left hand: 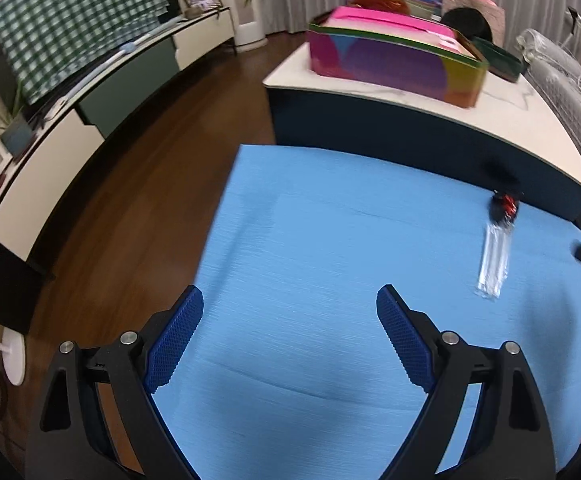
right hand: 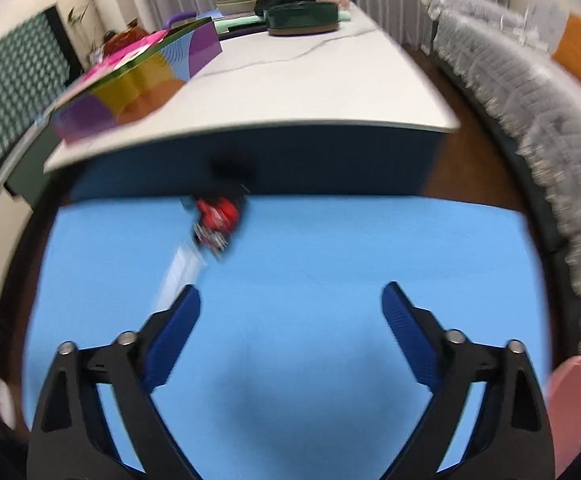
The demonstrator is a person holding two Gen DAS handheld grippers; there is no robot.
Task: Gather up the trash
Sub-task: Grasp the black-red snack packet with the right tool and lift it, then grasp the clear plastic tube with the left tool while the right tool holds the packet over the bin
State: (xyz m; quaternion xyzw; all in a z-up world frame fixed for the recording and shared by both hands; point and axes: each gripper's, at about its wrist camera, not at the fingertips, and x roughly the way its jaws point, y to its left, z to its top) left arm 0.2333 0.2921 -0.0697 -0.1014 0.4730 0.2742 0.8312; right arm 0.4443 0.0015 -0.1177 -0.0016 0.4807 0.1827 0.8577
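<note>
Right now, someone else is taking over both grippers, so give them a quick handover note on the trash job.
Left gripper: open, empty, over the blue mat.
Right gripper: open, empty, over the same mat.
Trash: a clear wrapper and a red and black wrapper lie on the mat near its far edge, by the white table. From the right wrist view they sit ahead and left of the fingers.
Done: nothing picked up that these views show.
Left: grasp both wrappers. No bin is in view, so find it first.
</note>
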